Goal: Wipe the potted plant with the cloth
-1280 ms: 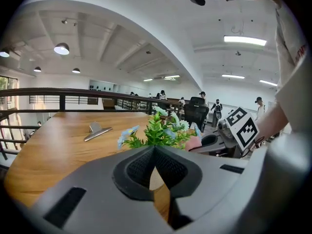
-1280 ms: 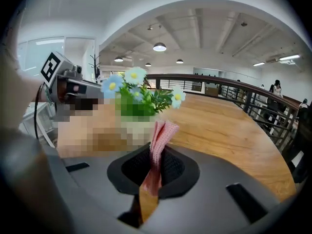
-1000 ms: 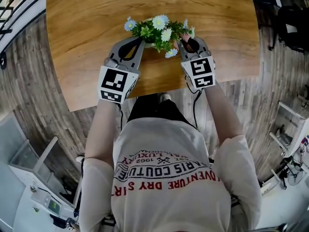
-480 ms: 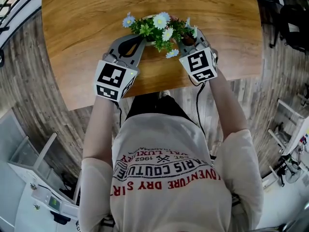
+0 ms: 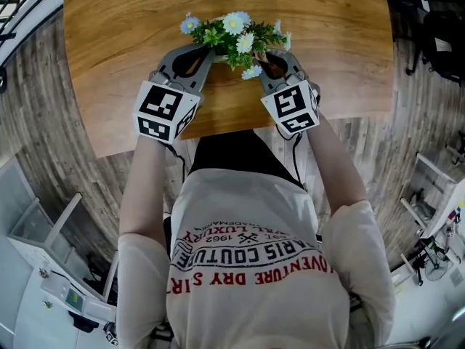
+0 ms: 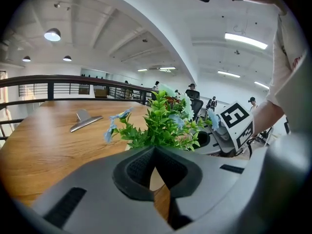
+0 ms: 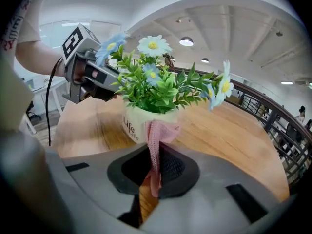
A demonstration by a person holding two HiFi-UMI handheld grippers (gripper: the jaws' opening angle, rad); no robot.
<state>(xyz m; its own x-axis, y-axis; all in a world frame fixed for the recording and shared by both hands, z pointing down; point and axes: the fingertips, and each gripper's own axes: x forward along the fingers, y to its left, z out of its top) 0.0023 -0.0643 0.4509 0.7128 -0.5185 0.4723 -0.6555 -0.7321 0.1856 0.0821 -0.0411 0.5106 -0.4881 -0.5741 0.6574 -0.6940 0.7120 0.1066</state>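
Status: small potted plant [image 5: 232, 35] (green leaves, white and pale-blue daisy-type flowers, cream pot [image 7: 132, 126] with dark lettering) stands upright on the round-edged wooden table [image 5: 123, 42], near the edge closest to the person.

Right gripper [image 7: 152, 150]: jaws clamped together on a pink knitted cloth [image 7: 156, 138]. The cloth runs up out of the pads, and its upper end lies against the front of the cream pot just under the rim, below the foliage. In the head view this gripper [image 5: 267, 55] sits at the plant's right side, tips tucked under the leaves.

Left gripper [image 6: 155, 151]: pads meet at the tips with nothing held between them; only a narrow wedge of table shows behind the closed pads. The plant is directly beyond the tips. In the head view it [image 5: 205, 51] is at the plant's left side, also under the leaves (can't tell whether it actually touches the pot).

The two grippers flank the pot, both angled inward toward it.

Other: a flat silver metal piece [image 6: 85, 121] lies on the table well beyond the plant, seen from the left gripper view. Grey wood-plank floor [image 5: 51, 122] surrounds the table.
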